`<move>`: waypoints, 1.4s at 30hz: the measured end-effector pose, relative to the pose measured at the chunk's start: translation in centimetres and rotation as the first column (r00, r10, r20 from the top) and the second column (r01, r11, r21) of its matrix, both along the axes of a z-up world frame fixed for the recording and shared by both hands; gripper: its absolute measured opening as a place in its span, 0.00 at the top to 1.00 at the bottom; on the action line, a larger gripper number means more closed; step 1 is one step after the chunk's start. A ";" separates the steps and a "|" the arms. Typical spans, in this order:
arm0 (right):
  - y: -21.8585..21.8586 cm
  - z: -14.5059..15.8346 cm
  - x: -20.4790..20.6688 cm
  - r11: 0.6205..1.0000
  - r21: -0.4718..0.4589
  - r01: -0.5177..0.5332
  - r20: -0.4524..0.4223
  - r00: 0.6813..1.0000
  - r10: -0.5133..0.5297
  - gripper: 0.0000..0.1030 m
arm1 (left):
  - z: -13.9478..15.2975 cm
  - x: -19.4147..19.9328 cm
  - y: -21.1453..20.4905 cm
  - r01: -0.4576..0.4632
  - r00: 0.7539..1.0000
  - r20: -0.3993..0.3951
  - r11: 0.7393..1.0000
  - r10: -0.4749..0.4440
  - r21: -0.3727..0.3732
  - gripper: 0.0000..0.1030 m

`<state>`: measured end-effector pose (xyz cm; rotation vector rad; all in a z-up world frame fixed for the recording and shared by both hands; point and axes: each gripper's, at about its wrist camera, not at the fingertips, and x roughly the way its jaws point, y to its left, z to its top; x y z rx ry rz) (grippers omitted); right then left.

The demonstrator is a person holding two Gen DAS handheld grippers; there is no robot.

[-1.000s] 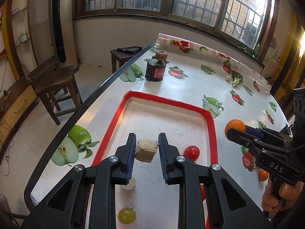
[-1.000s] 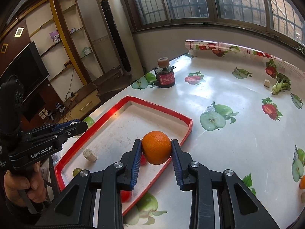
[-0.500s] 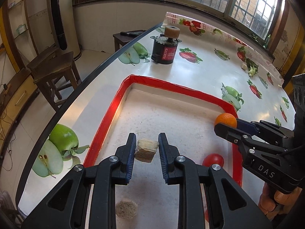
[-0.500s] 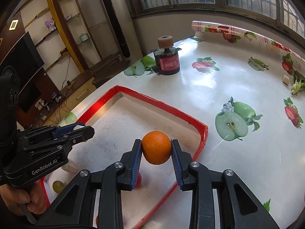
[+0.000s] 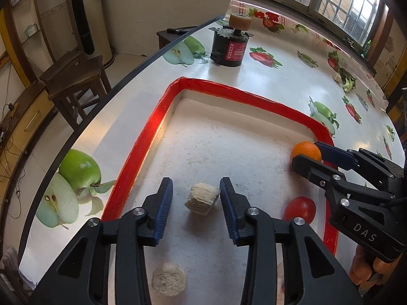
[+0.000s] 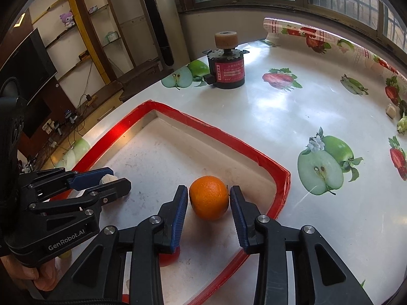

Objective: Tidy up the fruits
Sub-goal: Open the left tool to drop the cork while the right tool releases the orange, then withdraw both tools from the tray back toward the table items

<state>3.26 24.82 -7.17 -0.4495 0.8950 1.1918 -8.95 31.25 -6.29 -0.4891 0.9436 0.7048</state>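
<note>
Barred windows and a fruit-printed worktop point(image 5: 279, 94) fill the upper part of both views, with a red-rimmed tray point(image 5: 152, 132) set on it and a small black motor point(image 5: 229, 48) standing behind the tray. In the left wrist view, the left hand-held gripper point(image 5: 195, 200) is angled steeply down over the tray at the lower middle of the frame; its jaws are opening, and a pale cut fruit chunk point(image 5: 202, 198) is seen lying on the tray floor between them, clear of both pads. A second pale round piece point(image 5: 169, 282) lies at the bottom of the frame, and a red tomato point(image 5: 300, 209) sits to the right. In the right wrist view, the right hand-held gripper point(image 6: 209, 200) is likewise tilted downward, its jaws opening around an orange point(image 6: 209, 197) that rests on the tray floor near the right rim; whether the pads touch the orange cannot be told. A person's fingers point(image 6: 38, 277) are seen at lower left.
</note>
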 end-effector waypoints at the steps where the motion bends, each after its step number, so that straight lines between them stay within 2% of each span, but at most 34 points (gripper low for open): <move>1: -0.2 0.3 -0.1 1.000 0.007 0.002 0.008 1.000 -0.002 0.55 | 0.3 -0.3 -0.1 -0.004 1.000 0.006 1.000 0.004 0.005 0.56; 3: -0.7 1.0 -0.3 1.000 0.019 0.003 0.013 1.000 -0.003 0.54 | 0.9 -0.7 -0.2 -0.013 1.000 0.019 1.000 0.013 0.013 0.53; 11: -3.7 3.4 -1.4 0.998 0.068 0.005 0.017 1.000 -0.006 0.49 | 3.0 -2.0 -2.0 -0.019 0.998 0.064 0.999 0.016 0.043 0.53; 21: -9.3 5.5 -2.5 0.992 0.114 0.052 0.011 0.999 -0.053 0.49 | 5.6 -3.1 -5.8 0.003 0.992 0.127 0.997 -0.013 0.079 0.53; 36: -19.0 6.8 -1.4 0.972 0.147 0.184 -0.002 0.983 -0.186 0.49 | 7.5 -2.5 -10.8 0.077 0.982 0.166 0.991 -0.094 0.108 0.53; 42: -22.0 6.7 -1.0 0.962 0.150 0.226 -0.003 0.974 -0.229 0.48 | 7.9 -2.2 -12.5 0.084 0.981 0.162 0.986 -0.107 0.143 0.49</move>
